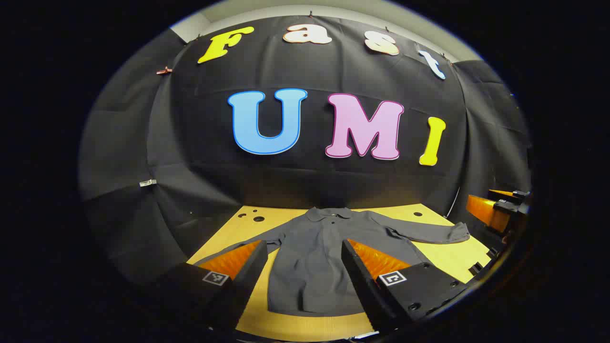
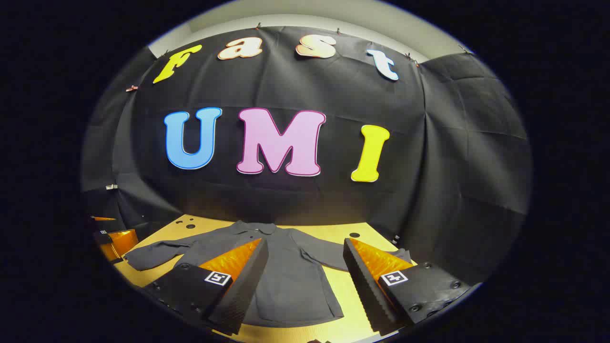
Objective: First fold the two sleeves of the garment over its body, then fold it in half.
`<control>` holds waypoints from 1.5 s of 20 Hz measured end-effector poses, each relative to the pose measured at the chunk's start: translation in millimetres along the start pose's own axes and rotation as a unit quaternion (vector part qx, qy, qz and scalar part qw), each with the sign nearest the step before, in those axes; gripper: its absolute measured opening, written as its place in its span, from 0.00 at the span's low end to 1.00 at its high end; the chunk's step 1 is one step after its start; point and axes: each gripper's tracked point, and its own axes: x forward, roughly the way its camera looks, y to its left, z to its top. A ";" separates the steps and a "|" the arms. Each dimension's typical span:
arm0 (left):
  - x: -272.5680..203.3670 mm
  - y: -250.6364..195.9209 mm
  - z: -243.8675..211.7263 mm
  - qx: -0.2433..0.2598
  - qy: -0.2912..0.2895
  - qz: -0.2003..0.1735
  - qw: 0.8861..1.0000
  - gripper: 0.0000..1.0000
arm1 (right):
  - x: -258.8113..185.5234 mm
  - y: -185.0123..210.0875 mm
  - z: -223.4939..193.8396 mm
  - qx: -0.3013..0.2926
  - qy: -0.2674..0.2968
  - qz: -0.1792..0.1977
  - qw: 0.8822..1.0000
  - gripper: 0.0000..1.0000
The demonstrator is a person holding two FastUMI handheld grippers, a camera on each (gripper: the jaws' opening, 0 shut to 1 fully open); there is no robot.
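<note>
Black cloth wall (image 1: 305,181) hangs in creased panels, clipped along its top below a pale ceiling (image 2: 333,14); the yellow wooden desk (image 1: 448,257) has round holes along its far edge

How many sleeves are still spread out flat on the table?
2. One sleeve lies stretched toward the table's right side; the other sleeve stretches toward the left. Neither is folded over the shirt.

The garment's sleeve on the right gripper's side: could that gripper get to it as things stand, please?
Probably yes: the right gripper is open above the table, and the sleeve lies flat just ahead with nothing over it.
</note>
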 end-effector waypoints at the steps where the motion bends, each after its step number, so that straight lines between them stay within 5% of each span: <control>1: 3.6 -0.6 -0.4 0.003 0.000 0.000 1.000 0.98 | 4.5 -0.6 -1.7 0.009 0.006 0.000 1.000 0.98; 21: 49.0 8.5 3.6 0.013 -0.004 0.049 0.999 0.98 | 70.6 -9.7 -24.4 0.041 0.040 0.034 0.998 0.98; 30: 63.8 1.2 -11.2 0.001 0.020 0.063 0.998 0.98 | 128.7 -79.9 -55.9 0.041 0.109 -0.027 0.993 0.98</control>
